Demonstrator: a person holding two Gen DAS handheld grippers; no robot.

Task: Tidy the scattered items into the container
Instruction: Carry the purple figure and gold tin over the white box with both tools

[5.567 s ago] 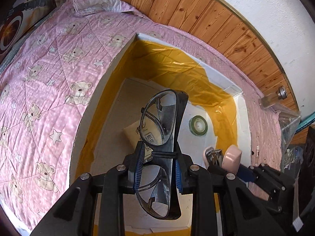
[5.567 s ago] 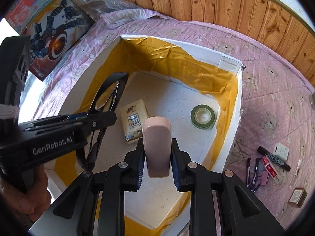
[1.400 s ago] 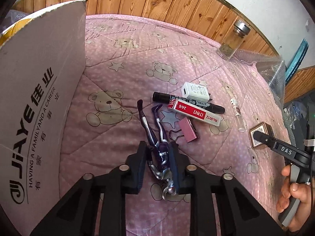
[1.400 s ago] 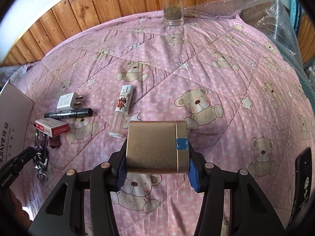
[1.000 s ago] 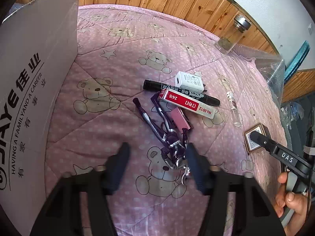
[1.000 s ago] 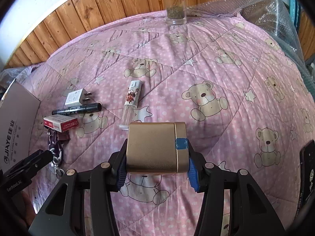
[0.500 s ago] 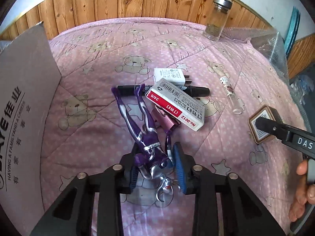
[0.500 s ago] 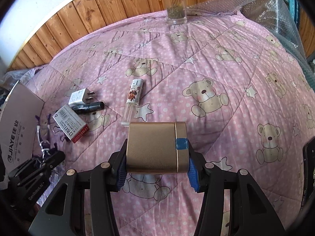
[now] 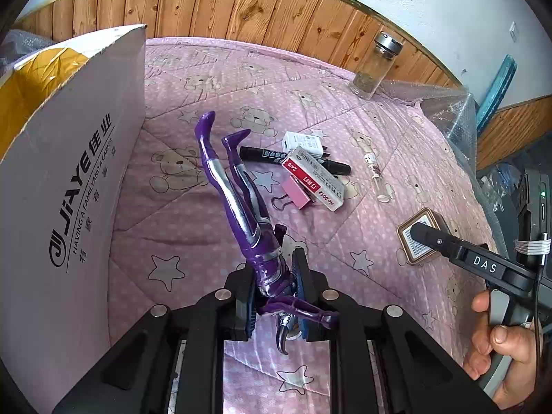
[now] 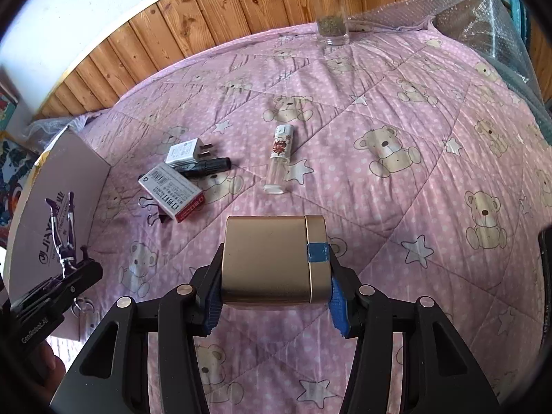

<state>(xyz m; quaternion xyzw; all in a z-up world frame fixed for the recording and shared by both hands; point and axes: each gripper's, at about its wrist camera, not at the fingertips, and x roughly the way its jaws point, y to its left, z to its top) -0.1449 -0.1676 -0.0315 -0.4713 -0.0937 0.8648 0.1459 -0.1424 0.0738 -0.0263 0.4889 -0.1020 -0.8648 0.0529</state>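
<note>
My left gripper (image 9: 274, 276) is shut on a purple and silver figure (image 9: 238, 193), held off the quilt with its legs pointing up and away; the figure (image 10: 63, 238) also shows at the left of the right wrist view. My right gripper (image 10: 272, 283) is shut on a gold tin box (image 10: 272, 258) with a blue tape patch. The cardboard box (image 9: 69, 179) with a yellow lining stands at the left, its wall next to the figure. On the quilt lie a red and white staples box (image 9: 315, 179), a black marker (image 9: 262, 153), a white charger (image 9: 303, 143), a pink binder clip (image 9: 295, 196) and a small spray bottle (image 9: 376, 177).
A glass jar (image 9: 374, 69) with a metal lid stands by the wooden wall at the back. Bubble wrap (image 9: 448, 110) lies at the quilt's right edge. A hand (image 9: 500, 345) holds the right gripper's handle. A dark phone edge (image 10: 545, 276) shows at the far right.
My left gripper opened over the figure, shut on it again and has lifted it off the quilt toward the box wall. The right gripper keeps hold of the gold tin.
</note>
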